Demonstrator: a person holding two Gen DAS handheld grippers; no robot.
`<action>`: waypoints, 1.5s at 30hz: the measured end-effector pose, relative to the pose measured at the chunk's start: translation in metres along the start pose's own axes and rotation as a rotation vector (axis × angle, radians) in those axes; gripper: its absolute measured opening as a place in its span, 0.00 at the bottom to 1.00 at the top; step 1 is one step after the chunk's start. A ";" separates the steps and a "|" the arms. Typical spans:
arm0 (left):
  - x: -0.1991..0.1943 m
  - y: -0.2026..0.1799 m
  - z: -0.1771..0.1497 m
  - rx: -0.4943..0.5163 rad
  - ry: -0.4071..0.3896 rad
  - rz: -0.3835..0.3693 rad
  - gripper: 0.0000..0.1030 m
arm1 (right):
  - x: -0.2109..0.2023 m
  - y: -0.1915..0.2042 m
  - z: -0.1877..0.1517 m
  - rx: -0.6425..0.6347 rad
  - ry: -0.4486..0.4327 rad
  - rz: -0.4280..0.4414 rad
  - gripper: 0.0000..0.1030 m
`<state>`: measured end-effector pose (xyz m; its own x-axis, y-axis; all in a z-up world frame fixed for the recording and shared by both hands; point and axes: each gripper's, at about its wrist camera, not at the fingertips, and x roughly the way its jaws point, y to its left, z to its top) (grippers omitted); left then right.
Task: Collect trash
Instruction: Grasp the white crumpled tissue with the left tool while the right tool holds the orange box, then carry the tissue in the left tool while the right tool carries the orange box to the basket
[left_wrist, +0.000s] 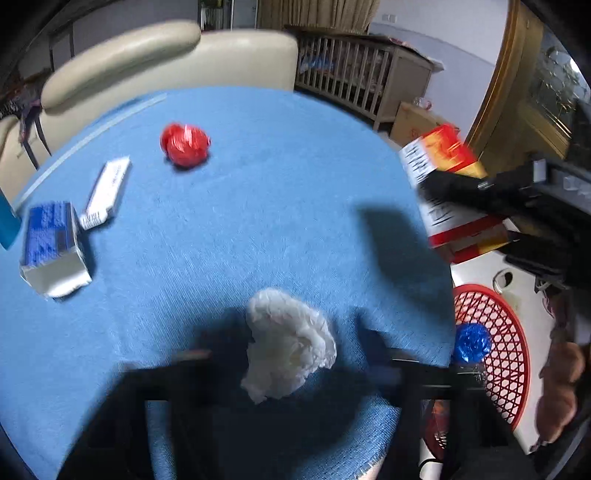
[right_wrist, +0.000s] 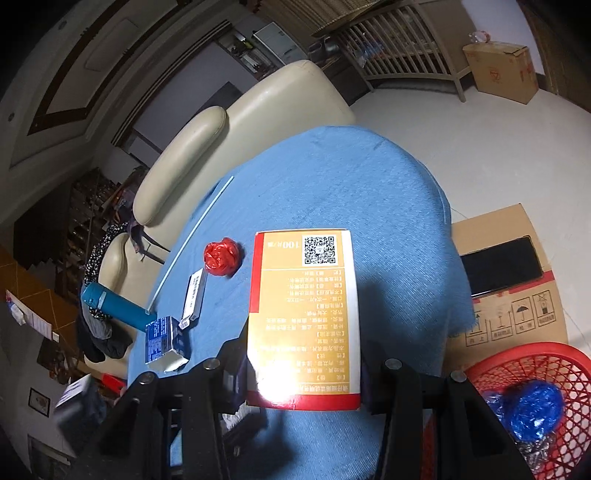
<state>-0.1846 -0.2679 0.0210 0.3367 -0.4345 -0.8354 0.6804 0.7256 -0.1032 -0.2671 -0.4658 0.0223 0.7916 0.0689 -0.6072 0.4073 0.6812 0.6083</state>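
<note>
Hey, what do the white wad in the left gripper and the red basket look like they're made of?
White wad: probably tissue or thin paper, matte, with soft crumpled folds; motion blur leaves thin plastic possible. Red basket: looks like moulded plastic, slightly glossy, with an even open lattice wall and a smooth rim.

It was a living room in a home, because a cream leather sofa (left_wrist: 166, 62) stood at twelve o'clock behind the blue-covered table (left_wrist: 258, 206), a wooden baby cot (left_wrist: 354, 81) at one o'clock, and a cardboard box (right_wrist: 498, 70) on the floor.
</note>
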 end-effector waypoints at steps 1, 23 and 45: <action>0.000 0.006 -0.002 -0.019 -0.005 -0.015 0.32 | -0.001 0.000 -0.001 -0.001 0.000 0.001 0.46; -0.115 0.134 -0.068 -0.310 -0.223 0.186 0.31 | 0.028 0.109 -0.077 -0.223 0.129 0.085 0.46; -0.210 0.117 -0.086 -0.284 -0.445 0.212 0.31 | -0.033 0.162 -0.105 -0.326 0.057 0.144 0.46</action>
<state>-0.2312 -0.0460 0.1376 0.7304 -0.4021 -0.5522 0.3872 0.9097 -0.1502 -0.2744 -0.2813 0.0874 0.7998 0.2152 -0.5604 0.1195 0.8578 0.4999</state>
